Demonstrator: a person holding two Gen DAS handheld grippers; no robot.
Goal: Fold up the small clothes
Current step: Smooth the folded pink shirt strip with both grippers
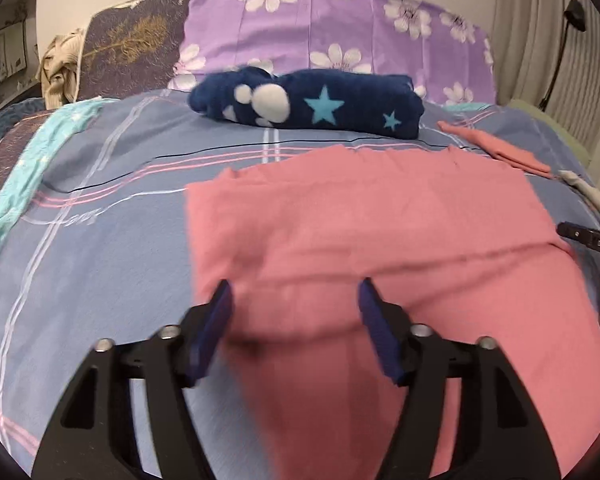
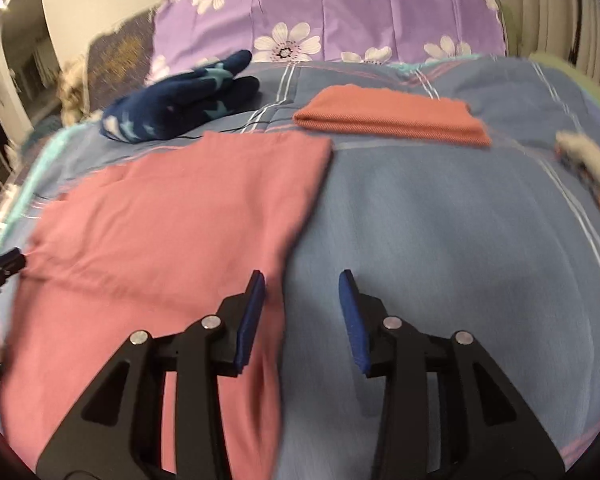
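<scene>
Both grippers stand open over the pink garment (image 1: 380, 232), which lies flat on the blue plaid bedspread (image 1: 112, 240).

We read the left gripper (image 1: 296, 300) as wide open above the garment's near left part, pads clear of the cloth; the right gripper (image 2: 302, 292) is moderately open over its right edge, holding nothing. We judge that the cloth lies spread so each tool can take one side for the next fold. A folded orange piece (image 2: 392, 120) sits beyond, apart from it, probably already finished. The navy star-print item (image 1: 312, 104) lies near the purple floral pillow (image 1: 340, 32). Motion blur softens the near hem, so we cannot tell the garment's type or how many layers it has. The pale object (image 2: 588, 164) at the right edge is cut off.
</scene>
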